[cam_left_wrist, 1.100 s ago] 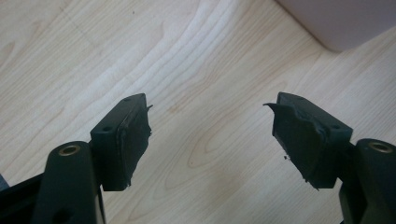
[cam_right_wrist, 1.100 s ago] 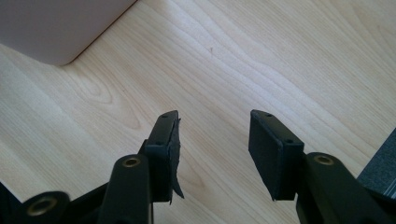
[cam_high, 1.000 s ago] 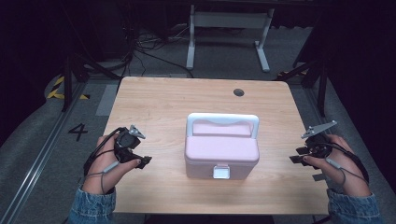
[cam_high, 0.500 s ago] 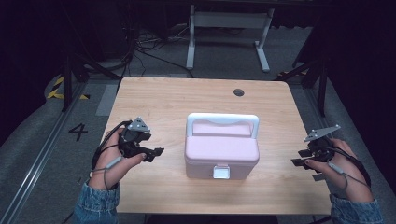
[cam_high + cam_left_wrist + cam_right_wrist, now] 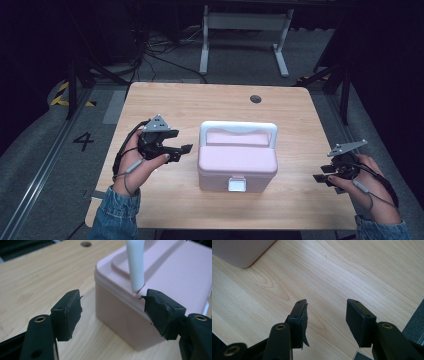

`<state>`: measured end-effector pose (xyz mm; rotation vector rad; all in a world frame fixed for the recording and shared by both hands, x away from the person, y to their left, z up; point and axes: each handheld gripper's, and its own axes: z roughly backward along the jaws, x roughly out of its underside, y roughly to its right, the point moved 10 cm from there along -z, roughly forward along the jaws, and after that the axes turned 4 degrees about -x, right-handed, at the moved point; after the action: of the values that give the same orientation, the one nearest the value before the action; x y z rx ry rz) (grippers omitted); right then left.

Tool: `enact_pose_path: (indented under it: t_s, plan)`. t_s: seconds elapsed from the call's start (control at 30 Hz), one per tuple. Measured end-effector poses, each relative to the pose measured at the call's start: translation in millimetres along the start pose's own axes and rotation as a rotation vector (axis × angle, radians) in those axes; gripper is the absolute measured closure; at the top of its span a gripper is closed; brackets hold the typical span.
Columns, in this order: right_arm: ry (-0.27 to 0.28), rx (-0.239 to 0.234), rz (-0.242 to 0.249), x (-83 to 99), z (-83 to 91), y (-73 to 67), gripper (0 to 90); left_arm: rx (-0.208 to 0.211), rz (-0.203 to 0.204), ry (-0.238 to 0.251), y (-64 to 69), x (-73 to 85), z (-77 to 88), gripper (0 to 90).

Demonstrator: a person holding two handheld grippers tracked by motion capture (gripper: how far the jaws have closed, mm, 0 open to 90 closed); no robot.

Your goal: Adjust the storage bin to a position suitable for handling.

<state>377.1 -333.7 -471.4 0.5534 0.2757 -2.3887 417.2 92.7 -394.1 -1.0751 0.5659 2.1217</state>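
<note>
**Pink box centred on a pale wooden table**

The light wooden table [image 5: 175,105] stands on a grey floor in a dark room; a black "4" [image 5: 83,141] is marked on the floor at its left. A pink rectangular plastic box with a white handle [image 5: 237,162] sits mid-table, long axis left to right, its white latch [image 5: 236,184] facing the person. No writing shows on it. The left gripper [image 5: 186,149], jaws wide apart, points at the box's left end, near it. The right gripper [image 5: 320,178], also spread wide, rests well apart near the table's right edge.
</note>
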Motion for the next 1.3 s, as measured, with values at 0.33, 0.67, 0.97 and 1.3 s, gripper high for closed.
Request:
enact_pose_path:
  t_s: [0.33, 0.67, 0.97, 1.3]
  plan:
    - [0.024, 0.016, -0.008, -0.2, 1.3, 0.1, 53.1, 0.037, -0.006, 0.094, 7.4, -16.5, -17.2, 36.9]
    - [0.029, 0.017, -0.006, -2.8, -0.8, -1.4, 52.8, 0.018, 0.028, 0.092, 15.6, -28.0, -37.9, 33.0]
    - [0.033, 0.017, -0.009, -2.6, -1.6, -0.1, 52.8, -0.059, -0.003, 0.120, 17.3, -45.6, -45.0, 38.5]
    - [0.034, 0.011, -0.004, -4.2, -4.5, -0.4, 52.8, -0.130, -0.118, 0.091, 17.1, -52.1, -51.2, 47.5]
